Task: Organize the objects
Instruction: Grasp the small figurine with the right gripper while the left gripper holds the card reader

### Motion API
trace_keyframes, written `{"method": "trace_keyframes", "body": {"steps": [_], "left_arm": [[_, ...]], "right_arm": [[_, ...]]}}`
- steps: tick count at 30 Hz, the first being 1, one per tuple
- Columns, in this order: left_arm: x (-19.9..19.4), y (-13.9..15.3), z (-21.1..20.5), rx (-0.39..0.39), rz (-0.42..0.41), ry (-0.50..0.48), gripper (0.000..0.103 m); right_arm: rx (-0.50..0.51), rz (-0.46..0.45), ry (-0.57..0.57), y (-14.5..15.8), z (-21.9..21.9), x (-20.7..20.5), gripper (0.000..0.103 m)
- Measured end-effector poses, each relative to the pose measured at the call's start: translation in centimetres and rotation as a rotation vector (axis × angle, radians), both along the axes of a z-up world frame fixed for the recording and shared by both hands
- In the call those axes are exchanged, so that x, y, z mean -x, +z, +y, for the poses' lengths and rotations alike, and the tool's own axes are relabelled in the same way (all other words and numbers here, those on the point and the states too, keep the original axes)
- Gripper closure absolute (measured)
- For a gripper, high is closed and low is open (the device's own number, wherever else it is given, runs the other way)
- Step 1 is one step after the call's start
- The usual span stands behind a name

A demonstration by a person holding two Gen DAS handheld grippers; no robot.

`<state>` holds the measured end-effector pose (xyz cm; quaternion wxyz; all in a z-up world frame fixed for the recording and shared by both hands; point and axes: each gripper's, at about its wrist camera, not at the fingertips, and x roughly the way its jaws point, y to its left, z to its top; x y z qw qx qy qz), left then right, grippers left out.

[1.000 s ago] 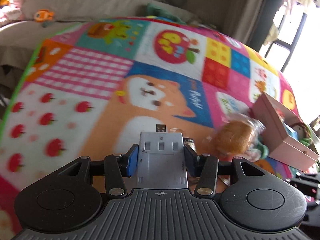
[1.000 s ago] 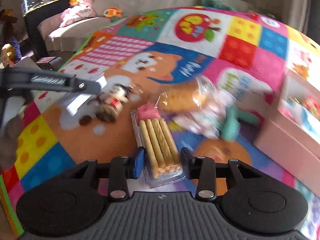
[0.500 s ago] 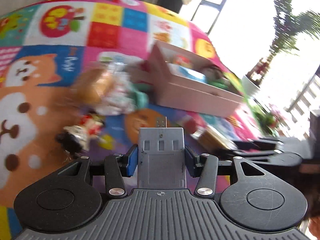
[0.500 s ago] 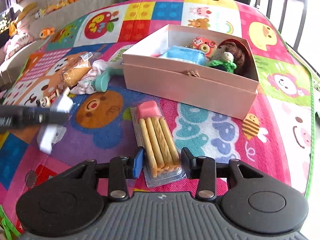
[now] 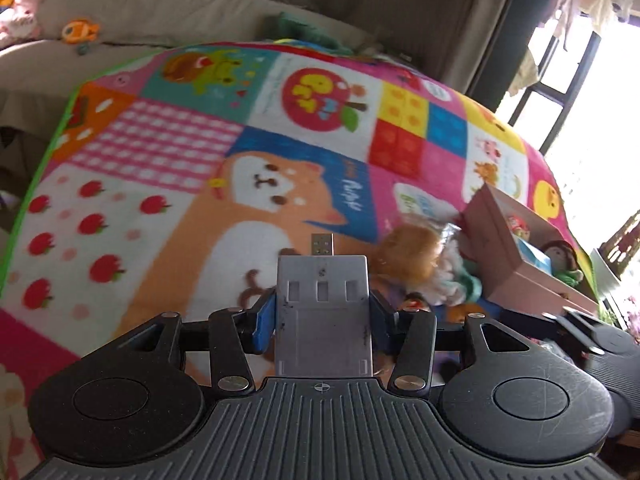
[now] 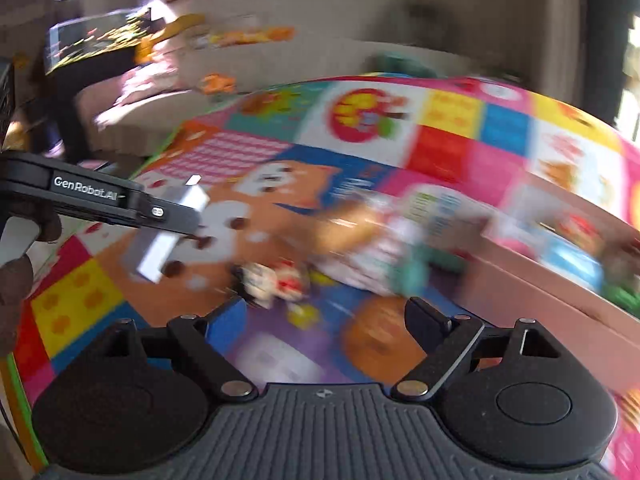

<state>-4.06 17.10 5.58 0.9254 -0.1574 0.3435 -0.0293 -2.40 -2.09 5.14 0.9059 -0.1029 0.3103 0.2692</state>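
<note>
You are clamping the grey USB card reader (image 5: 322, 312) in your left hand-held gripper (image 5: 322, 316) while your right hand-held gripper (image 6: 326, 320) is opening empty, with the figurine (image 6: 276, 280) and wrapped bun (image 5: 412, 260) lying beside the pink box (image 5: 516, 276), not yet packed.

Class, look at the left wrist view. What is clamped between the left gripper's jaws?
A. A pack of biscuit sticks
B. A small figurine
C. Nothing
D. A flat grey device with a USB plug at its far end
D: the left gripper is shut on the flat grey device, whose USB plug points away over the play mat.
</note>
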Motion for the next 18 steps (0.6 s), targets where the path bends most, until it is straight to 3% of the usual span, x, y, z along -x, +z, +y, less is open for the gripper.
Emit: {"method": "trace_keyframes", "body": {"steps": [4, 6, 7, 12, 18], "left_arm": [[0.4, -0.5, 0.1, 0.0, 0.012, -0.019, 0.05], [0.6, -0.7, -0.1, 0.004, 0.015, -0.027, 0.05], [0.6, -0.9, -0.2, 0.008, 0.017, -0.032, 0.05], [0.5, -1.4, -1.9, 0.019, 0.026, -0.101, 0.05], [0.2, -2.4, -6.5, 0.025, 0.041, -0.241, 0.05]], "right_arm": [[0.034, 0.038, 0.001, -1.5, 3.1, -2.6, 0.018], [0.029, 0.083, 0.019, -1.6, 3.4, -3.4, 0.034], [0.02, 0.103, 0.027, -1.7, 3.1, -3.4, 0.038], [0.024, 0.106, 0.027, -0.8, 0.4, -1.4, 0.039], [0.122, 0.066, -0.058, -0.6, -5.5, 2.1, 0.039]]}}
